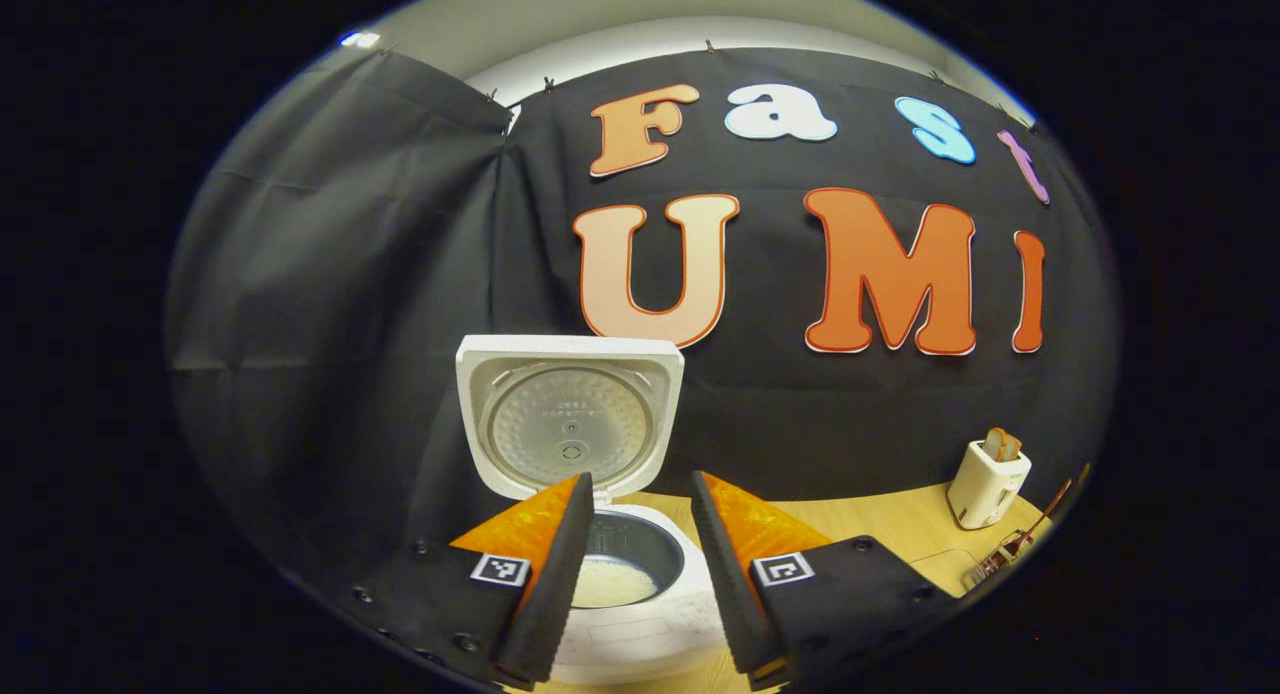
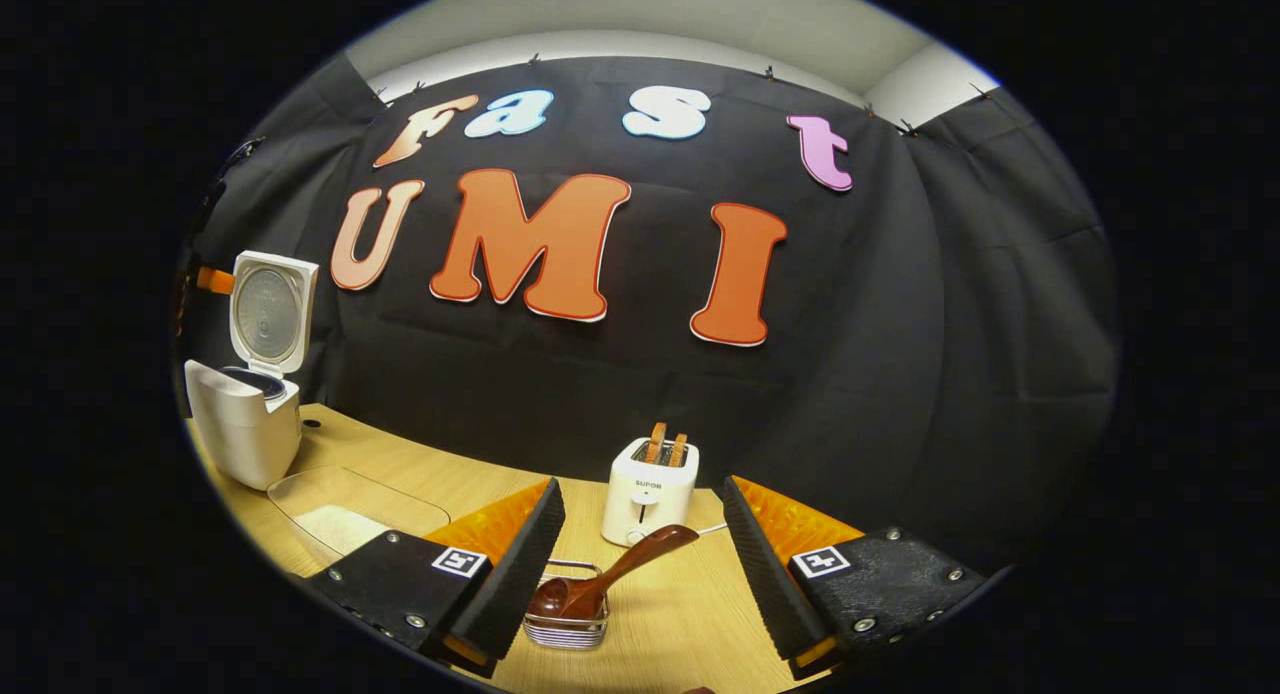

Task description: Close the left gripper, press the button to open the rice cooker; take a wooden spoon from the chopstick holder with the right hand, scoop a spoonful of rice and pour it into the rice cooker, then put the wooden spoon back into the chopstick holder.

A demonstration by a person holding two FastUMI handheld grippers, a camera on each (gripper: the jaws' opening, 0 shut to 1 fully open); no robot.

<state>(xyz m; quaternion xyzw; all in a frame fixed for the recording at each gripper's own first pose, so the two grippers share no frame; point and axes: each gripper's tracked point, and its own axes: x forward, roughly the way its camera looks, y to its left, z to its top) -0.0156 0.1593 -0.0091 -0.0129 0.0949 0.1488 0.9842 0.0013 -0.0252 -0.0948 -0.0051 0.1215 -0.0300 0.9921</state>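
With both grippers' fingers spread wide and empty, we judge the wooden spoon (image 2: 610, 574), resting in the chopstick holder (image 2: 566, 631), light, stiff, and best gripped mid-handle.

Light wood-grain table (image 2: 690, 614) is carrying everything. White rice cooker (image 2: 243, 424) is sitting at its far left by the black cloth, lid standing open; in the left gripper view the cooker (image 1: 640, 629) is showing white rice in the pot. Clear tray (image 2: 350, 504) with white rice is lying just right of it. White toaster (image 2: 648, 504) with bread slices is standing near the backdrop. Wire chopstick holder (image 2: 566, 629) is sitting in front of the toaster, wooden spoon (image 2: 610, 579) leaning in it.
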